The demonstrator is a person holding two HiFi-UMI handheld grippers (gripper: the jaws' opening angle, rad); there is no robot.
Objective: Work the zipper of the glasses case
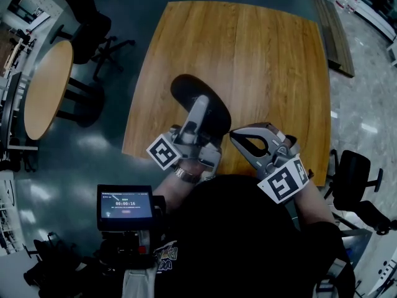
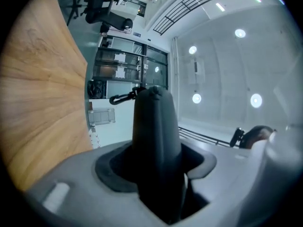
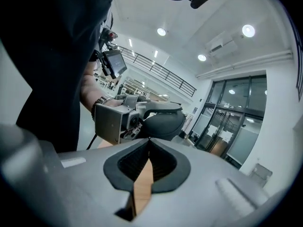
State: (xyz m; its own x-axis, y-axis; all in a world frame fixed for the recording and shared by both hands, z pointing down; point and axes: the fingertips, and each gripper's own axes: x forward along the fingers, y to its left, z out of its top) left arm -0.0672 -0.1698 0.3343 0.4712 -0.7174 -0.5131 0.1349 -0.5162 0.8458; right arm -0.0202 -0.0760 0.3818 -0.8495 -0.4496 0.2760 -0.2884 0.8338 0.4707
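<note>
The black glasses case [image 1: 186, 92] is held up off the wooden table [image 1: 267, 61], clamped in my left gripper [image 1: 201, 107]. In the left gripper view the case [image 2: 156, 136] stands up between the jaws, and a small black clip [image 2: 124, 97] hangs at its top end. The zipper does not show clearly. My right gripper [image 1: 234, 135] hovers just to the right of the case, near the table's front edge, with its jaws shut and nothing in them. In the right gripper view the closed tips [image 3: 149, 140] point toward the case [image 3: 163, 122] and the left gripper's body [image 3: 118, 119].
A round wooden table [image 1: 46, 85] and a black office chair [image 1: 93, 23] stand at the left. Another black chair [image 1: 356, 179] sits at the right. A small lit screen [image 1: 124, 205] hangs at the person's chest.
</note>
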